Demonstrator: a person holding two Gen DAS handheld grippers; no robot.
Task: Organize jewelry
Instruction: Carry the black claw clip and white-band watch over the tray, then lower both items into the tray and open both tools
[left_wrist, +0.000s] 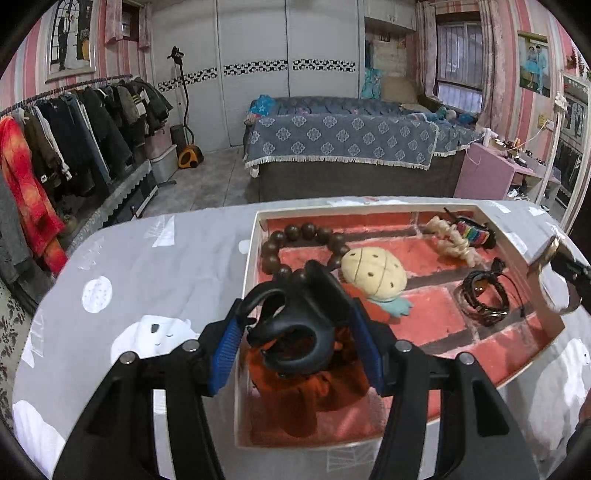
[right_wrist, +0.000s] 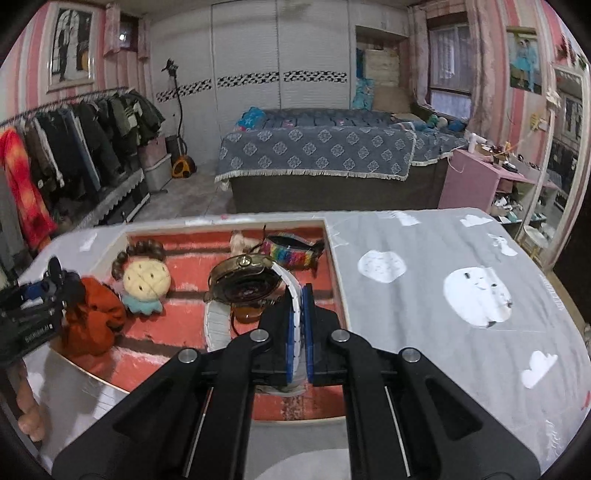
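Note:
A white box (left_wrist: 253, 236) with a red brick-pattern lining sits on the table. My left gripper (left_wrist: 293, 328) is shut on a black hair claw clip (left_wrist: 284, 332), held over an orange scrunchie (left_wrist: 310, 395) at the box's near left. My right gripper (right_wrist: 299, 325) is shut on the white strap of a gold watch (right_wrist: 243, 280), held above the box's right side. The watch also shows at the right edge of the left wrist view (left_wrist: 550, 273). In the box lie a brown bead bracelet (left_wrist: 295, 236), a cream pineapple plush clip (left_wrist: 373, 273), a black leather bracelet (left_wrist: 484, 295), a rainbow woven band (left_wrist: 472, 232) and a cream scrunchie (left_wrist: 450, 240).
The table has a grey cloth with white bear prints (right_wrist: 476, 291). Behind it stand a bed (left_wrist: 343, 140), a clothes rack (left_wrist: 74, 125) on the left and a pink shelf (left_wrist: 491, 173) on the right.

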